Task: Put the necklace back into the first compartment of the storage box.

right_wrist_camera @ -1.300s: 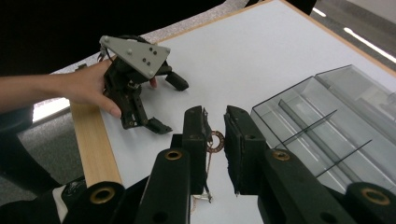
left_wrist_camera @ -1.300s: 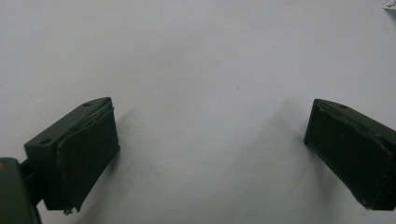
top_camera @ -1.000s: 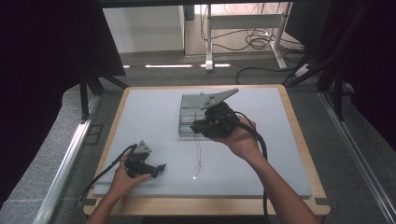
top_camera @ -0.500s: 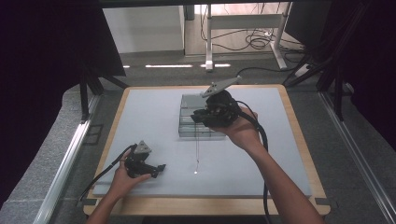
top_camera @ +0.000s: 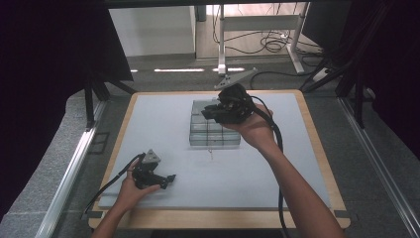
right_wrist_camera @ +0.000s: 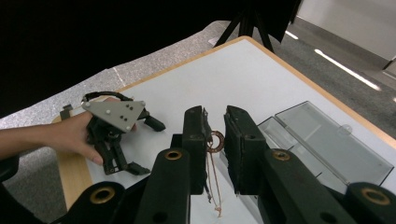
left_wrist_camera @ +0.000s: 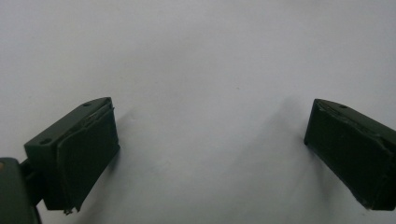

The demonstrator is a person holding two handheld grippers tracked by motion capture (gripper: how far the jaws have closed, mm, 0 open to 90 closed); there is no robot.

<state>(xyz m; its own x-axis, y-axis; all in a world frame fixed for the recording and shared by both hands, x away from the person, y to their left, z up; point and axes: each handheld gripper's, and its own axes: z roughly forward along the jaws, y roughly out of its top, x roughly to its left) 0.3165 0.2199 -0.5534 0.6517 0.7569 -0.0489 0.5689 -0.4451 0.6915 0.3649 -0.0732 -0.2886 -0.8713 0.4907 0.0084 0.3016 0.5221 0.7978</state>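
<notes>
The right gripper (right_wrist_camera: pixel 215 140) has its jaws drawn nearly together, with a small coppery ring (right_wrist_camera: pixel 216 140) on a thin cord (right_wrist_camera: pixel 212 179) showing in the narrow gap between them; whether the pads actually pinch it or it merely hangs there I cannot tell for sure, but the slack cord dangling straight down suggests the ring is being carried. In the high view that gripper (top_camera: pixel 210 112) is raised over the clear compartment box (top_camera: pixel 214 135), whose lid (right_wrist_camera: pixel 332 140) lies swung open flat, probably so the ring can be dropped into one of the cells. The cord's loose end (top_camera: pixel 211 151) trails on the white table mat (top_camera: pixel 158 124) just in front of the box. The left gripper (top_camera: pixel 168 181) rests low on the mat near the person's edge, well apart from the box, its jaws spread wide over bare surface, holding nothing and seemingly parked out of the way.
</notes>
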